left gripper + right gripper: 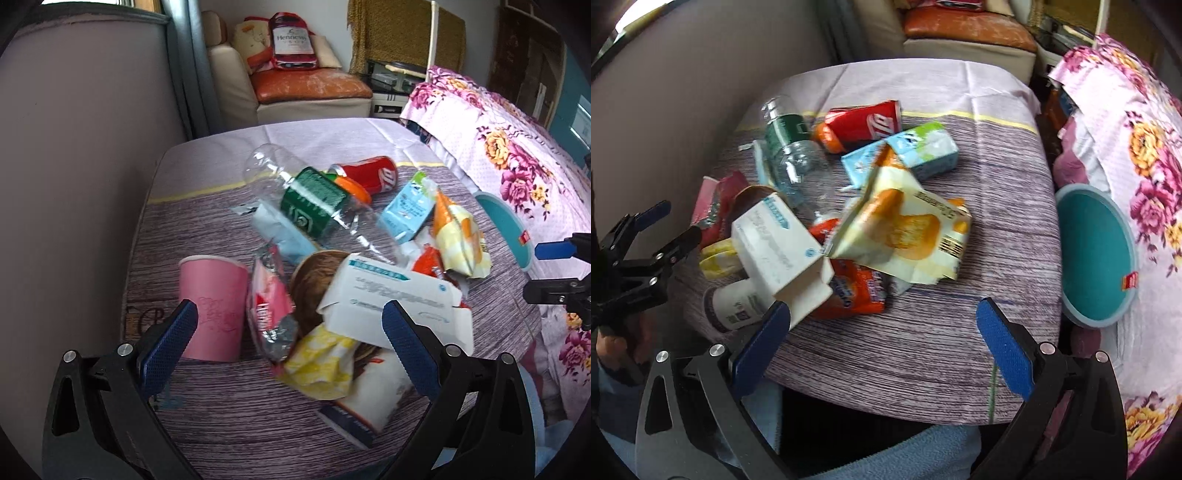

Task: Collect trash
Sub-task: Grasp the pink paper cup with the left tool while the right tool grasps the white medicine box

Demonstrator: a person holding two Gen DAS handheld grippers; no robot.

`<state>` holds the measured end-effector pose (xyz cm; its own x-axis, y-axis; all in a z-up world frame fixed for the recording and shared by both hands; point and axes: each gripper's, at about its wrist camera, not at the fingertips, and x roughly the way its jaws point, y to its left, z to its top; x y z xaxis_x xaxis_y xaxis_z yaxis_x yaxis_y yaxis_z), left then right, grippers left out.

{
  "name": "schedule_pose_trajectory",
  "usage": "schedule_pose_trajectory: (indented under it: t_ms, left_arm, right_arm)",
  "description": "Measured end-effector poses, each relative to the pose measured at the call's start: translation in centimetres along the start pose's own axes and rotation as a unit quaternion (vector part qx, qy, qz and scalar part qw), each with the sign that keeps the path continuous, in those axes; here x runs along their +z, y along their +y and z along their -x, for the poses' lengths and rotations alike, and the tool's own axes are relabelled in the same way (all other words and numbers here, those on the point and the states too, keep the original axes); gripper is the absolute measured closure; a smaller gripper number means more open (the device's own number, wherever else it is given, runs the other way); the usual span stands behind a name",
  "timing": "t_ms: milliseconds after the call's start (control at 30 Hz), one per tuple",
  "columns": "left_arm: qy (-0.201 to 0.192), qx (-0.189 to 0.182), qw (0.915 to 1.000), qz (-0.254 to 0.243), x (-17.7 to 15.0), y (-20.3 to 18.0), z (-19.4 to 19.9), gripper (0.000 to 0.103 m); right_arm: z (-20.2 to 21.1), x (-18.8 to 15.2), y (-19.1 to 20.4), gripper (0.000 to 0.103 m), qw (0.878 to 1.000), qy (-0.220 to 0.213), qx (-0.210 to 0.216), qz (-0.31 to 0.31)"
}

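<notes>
You have a small table [923, 339] with a purple wood-grain cloth in front of you, and the trash sits heaped across its middle and left side. The teal bin [1097, 254] stands just off the table's right edge, beside the flowered bedspread [1145, 147]; that is where I judge everything should end up.

Neither tool has anything yet. Your left gripper [290, 332] is spread wide and empty, hovering over the near left part of the heap. Your right gripper [882, 323] is equally wide and empty, over the near edge of the table.

Start with the big, firm pieces on top. The white box [391, 299] lies between the left fingers [173, 339], tilted on a brown paper cup [314, 280]; lower over it and squeeze across its narrow sides so it does not crush or slide. The pink cup [214, 306] stands upright just inside the left finger, so watch that you do not tip it.

For the right side, the yellow snack bag [905, 232] is ahead of the fingers, with the orange wrapper [849, 291] nearer, just beyond the left fingertip. Pinch the bag on a fold, as it is limp
</notes>
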<state>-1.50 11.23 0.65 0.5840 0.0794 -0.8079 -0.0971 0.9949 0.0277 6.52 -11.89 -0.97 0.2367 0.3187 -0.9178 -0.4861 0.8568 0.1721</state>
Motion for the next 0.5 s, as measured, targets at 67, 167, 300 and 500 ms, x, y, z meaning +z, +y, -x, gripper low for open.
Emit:
schedule_pose_trajectory:
  t_ms: [67, 167, 300, 500]
  left_arm:
    - [0.007, 0.006, 0.9999, 0.011, -0.2, 2.1, -0.6, 0.004]
    - [0.020, 0.004, 0.9994, 0.027, -0.7, 4.9, -1.7, 0.004]
    - [0.032, -0.005, 0.9984, 0.046, -1.4, 7.3, -2.6, 0.004]
    - [0.031, -0.040, 0.9972, 0.055, -1.2, 8.8, -2.7, 0.006]
  right_arm:
    - [-0.6, 1.0, 2.0, 0.006, 0.999, 0.010, 0.017, 0.031]
    - [-2.2, 2.4, 5.0, 0.006, 0.996, 0.037, 0.035, 0.077]
    - [-4.2, 4.1, 8.2, 0.006, 0.987, 0.073, 0.051, 0.135]
    - [-7.0, 5.5, 10.9, 0.006, 0.972, 0.121, 0.049, 0.194]
